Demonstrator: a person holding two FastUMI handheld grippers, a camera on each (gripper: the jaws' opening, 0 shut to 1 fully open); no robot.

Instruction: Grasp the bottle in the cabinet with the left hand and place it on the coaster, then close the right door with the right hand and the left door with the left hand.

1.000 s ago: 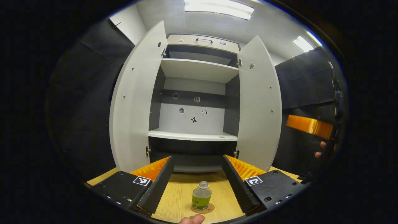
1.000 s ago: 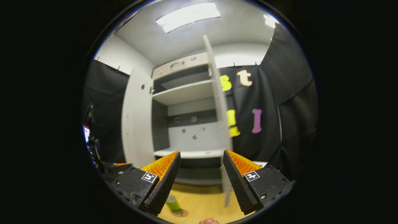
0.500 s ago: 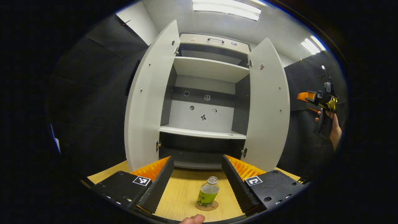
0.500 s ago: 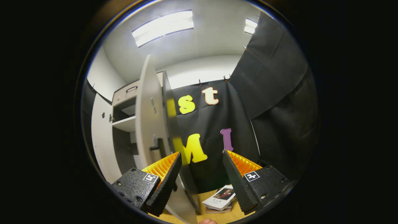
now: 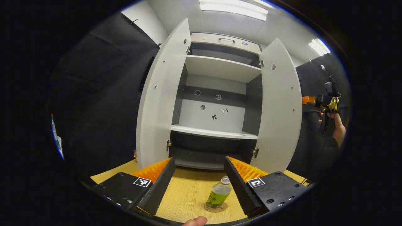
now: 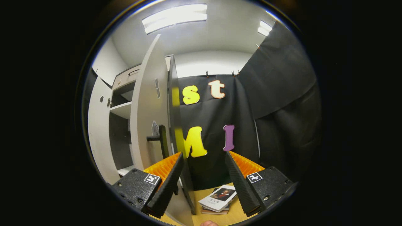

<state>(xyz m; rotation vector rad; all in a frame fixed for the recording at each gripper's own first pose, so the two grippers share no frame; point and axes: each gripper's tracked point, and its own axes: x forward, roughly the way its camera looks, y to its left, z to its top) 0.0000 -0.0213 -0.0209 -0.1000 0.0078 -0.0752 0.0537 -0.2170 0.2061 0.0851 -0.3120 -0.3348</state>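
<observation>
A clear bottle with a green label and no cap stands upright on a round cork coaster on the wooden table. My left gripper is open above it, the bottle low between the fingers and nearer the right one, untouched. The white cabinet has both doors swung out: the left door and the right door. My right gripper is open just outside the right door, close to its edge and dark handle. Farther off, the right gripper sits behind that door, held by a hand.
The cabinet shelves hold nothing, with small stickers on the back panel. A few books lie on the table right of the cabinet. Black cloth walls close in on both sides. A thumb tip pokes in at the bottom.
My right gripper has swung from facing into the cabinet round to the outer side of the right door, nearing its handle. My left gripper has drifted left, so the bottle sits nearer its right finger.
</observation>
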